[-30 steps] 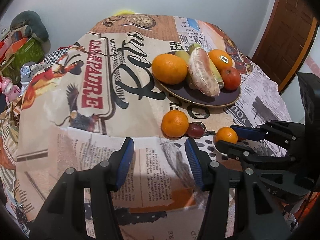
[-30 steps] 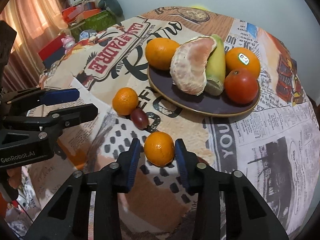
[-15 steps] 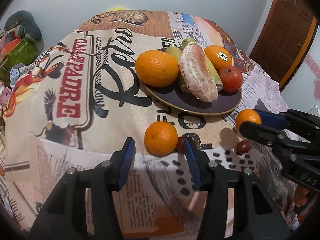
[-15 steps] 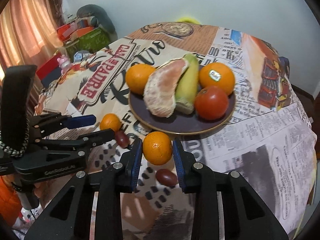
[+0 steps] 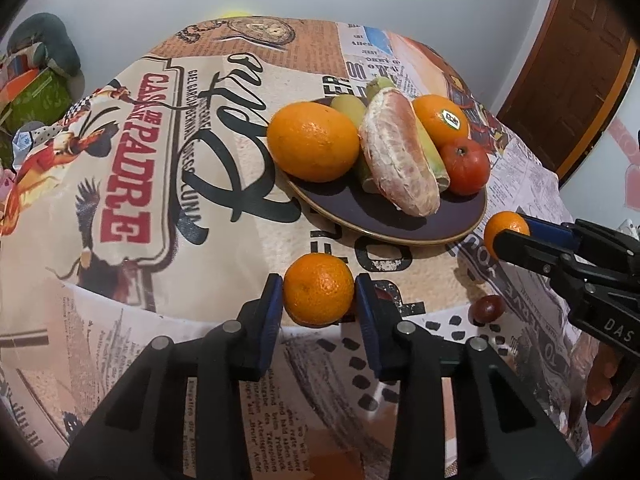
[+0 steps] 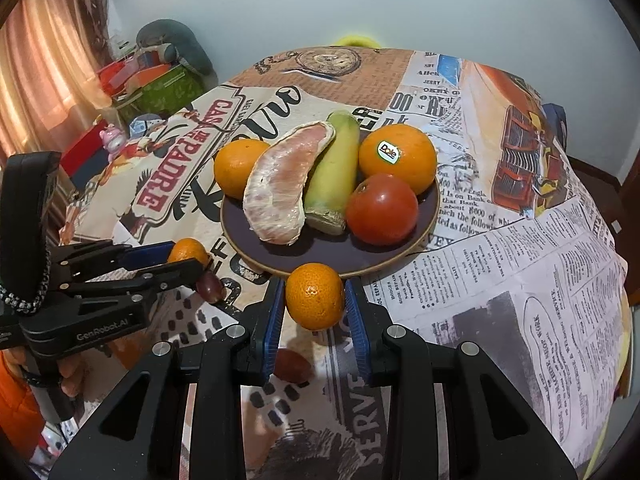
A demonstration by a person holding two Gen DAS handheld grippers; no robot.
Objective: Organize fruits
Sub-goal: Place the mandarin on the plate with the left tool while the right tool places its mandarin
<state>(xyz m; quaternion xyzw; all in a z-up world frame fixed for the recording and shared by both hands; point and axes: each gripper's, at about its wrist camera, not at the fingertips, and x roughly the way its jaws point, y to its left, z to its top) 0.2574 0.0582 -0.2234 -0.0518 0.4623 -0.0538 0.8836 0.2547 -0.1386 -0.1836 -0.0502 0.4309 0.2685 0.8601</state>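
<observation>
- Left tongs [image 5: 318,300] clamp a mandarin [image 5: 319,295] low over the worktop [image 5: 200,280].
- Right tongs [image 6: 315,302] grip another mandarin [image 6: 315,295] beside the plate [image 6: 332,258].

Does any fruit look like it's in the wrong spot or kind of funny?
Two dark red grapes lie loose on the tablecloth, off the plate: one beside the left gripper, one nearer the right gripper. The pomelo piece is the only peeled fruit. Nothing looks spilled.
</observation>
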